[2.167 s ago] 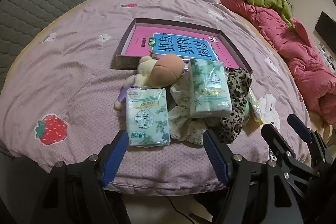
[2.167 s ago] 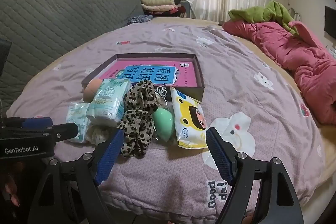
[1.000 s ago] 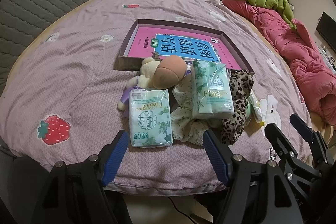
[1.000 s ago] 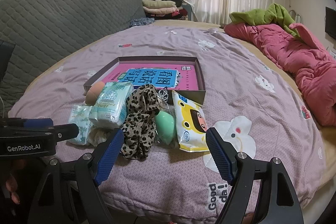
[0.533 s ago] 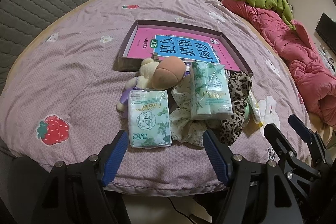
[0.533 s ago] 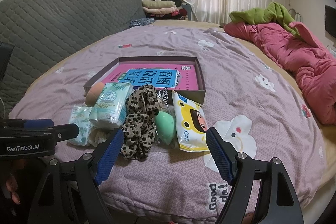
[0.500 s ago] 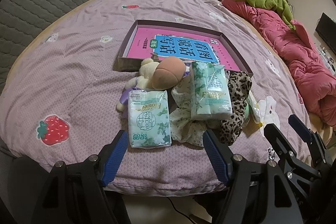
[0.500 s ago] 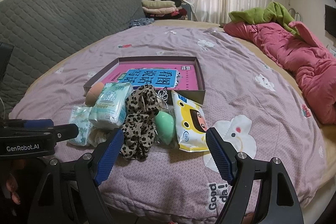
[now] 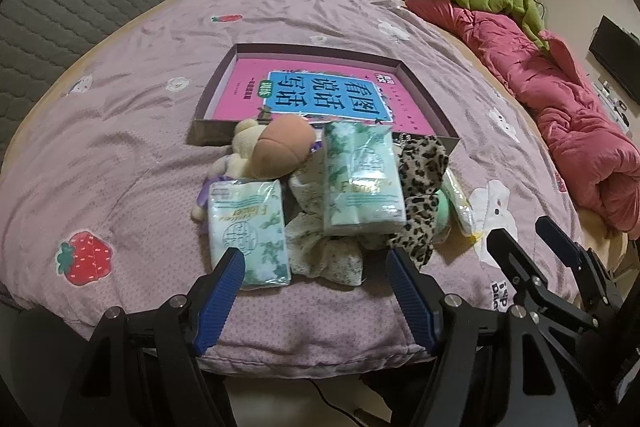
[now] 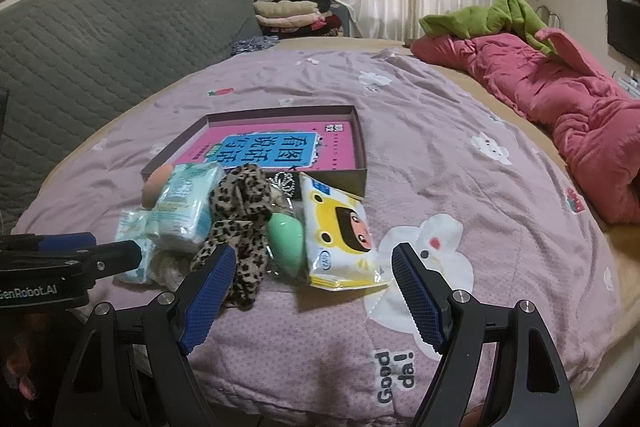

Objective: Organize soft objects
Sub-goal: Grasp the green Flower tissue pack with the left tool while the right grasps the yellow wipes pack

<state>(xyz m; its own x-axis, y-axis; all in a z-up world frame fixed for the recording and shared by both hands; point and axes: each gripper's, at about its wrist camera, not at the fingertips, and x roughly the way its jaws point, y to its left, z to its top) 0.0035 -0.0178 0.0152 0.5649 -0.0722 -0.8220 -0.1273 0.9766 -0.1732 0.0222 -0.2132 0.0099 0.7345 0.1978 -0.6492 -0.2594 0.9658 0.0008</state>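
A heap of soft things lies on the purple bedspread in front of a shallow box (image 9: 420, 87) with a pink and blue book inside. The heap holds two green tissue packs (image 9: 248, 231) (image 9: 362, 183), a small plush toy (image 9: 276, 151), a leopard scrunchie (image 10: 240, 211), a green sponge egg (image 10: 286, 239) and a yellow wipes pack (image 10: 340, 235). My left gripper (image 9: 316, 275) is open and empty just short of the near tissue pack. My right gripper (image 10: 312, 267) is open and empty in front of the wipes pack and sponge.
A pink quilt (image 10: 580, 115) with a green garment (image 10: 488, 19) lies along the right side of the bed. A grey quilted headboard (image 10: 100, 47) stands at the left. Folded clothes (image 10: 288, 13) sit at the back. The bed's front edge is right under both grippers.
Both grippers stay open and almost still. The views have shifted only slightly; the heap has not moved.
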